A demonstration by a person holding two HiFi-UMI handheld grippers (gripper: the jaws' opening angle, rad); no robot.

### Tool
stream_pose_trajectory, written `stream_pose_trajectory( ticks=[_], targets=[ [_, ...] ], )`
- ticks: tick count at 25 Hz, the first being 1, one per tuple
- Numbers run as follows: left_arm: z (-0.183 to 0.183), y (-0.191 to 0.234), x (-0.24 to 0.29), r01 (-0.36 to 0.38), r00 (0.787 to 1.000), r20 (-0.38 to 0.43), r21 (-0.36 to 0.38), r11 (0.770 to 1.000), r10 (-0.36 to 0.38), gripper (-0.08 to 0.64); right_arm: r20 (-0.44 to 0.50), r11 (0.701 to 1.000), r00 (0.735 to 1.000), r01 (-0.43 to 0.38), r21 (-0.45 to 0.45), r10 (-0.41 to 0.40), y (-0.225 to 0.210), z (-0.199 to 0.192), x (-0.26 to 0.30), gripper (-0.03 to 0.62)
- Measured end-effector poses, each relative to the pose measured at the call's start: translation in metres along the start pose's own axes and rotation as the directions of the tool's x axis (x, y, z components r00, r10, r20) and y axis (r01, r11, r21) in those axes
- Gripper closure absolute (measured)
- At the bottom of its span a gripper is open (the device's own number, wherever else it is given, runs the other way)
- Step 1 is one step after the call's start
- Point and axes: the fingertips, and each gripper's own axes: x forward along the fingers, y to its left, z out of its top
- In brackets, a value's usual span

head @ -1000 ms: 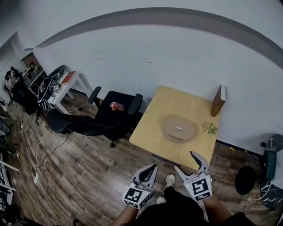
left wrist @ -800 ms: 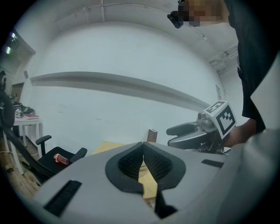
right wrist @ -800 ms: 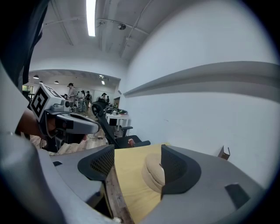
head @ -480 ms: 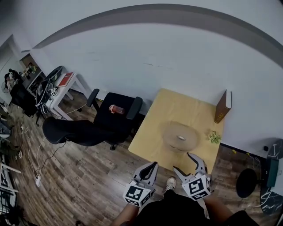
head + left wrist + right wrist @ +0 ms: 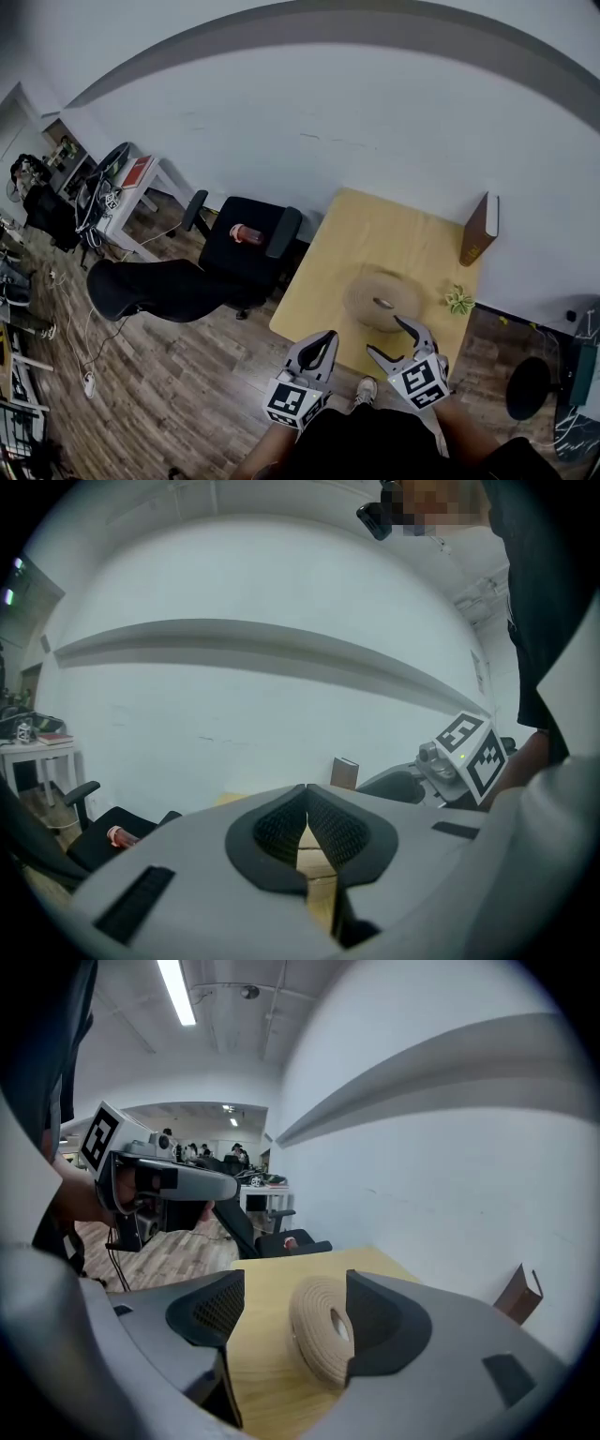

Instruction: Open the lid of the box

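The woven box [image 5: 382,300] is being framed, seemingly untouched, just ahead of the wide-spread right gripper [image 5: 385,335] on the tabletop [image 5: 394,234], the left gripper [image 5: 323,338] being held pinched together.

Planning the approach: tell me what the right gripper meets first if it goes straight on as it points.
Probably the round woven box, framed between the right gripper's open fingers; depth is unclear.

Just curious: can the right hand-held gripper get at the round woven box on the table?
Probably yes: the right hand-held gripper stands open, facing the round tan woven box, with only bare wooden table between them.
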Motion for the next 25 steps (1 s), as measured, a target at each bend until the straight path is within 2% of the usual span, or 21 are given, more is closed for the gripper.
stream_pose_trajectory(
  ticks=[5, 10, 13, 18, 22, 25],
  targets=[
    [-0.006, 0.005, 0.008, -0.009, 1.000, -0.020, -0.020, 1.000, 0.008, 0.541, -0.035, 0.993, 0.995, -0.087, 0.082, 0.091, -0.006, -0.018, 0.017, 0.230],
    [-0.021, 0.015, 0.017, -0.005, 0.999, -0.048, -0.040, 0.999, 0.003, 0.541, -0.125, 0.987, 0.982, -0.135, 0.087, 0.145, -0.013, -0.041, 0.043, 0.227],
    [-0.026, 0.024, 0.023, 0.004, 0.998, -0.060, -0.046, 0.999, -0.007, 0.541, -0.199, 0.980, 0.962, -0.172, 0.096, 0.188, -0.009, -0.056, 0.061, 0.184],
    [-0.034, 0.043, 0.029, 0.030, 0.996, -0.080, -0.052, 0.998, -0.034, 0.541, -0.285, 0.981, 0.939, -0.180, 0.068, 0.192, -0.017, -0.072, 0.091, 0.177],
    [-0.036, 0.060, 0.033, 0.047, 0.995, -0.089, -0.056, 0.997, -0.052, 0.541, -0.340, 0.972, 0.915, -0.174, 0.156, 0.218, -0.027, -0.091, 0.111, 0.176],
    [-0.036, 0.072, 0.036, 0.053, 0.994, -0.094, -0.059, 0.997, -0.059, 0.541, -0.381, 0.964, 0.890, -0.193, 0.183, 0.250, -0.027, -0.099, 0.120, 0.169]
  ],
)
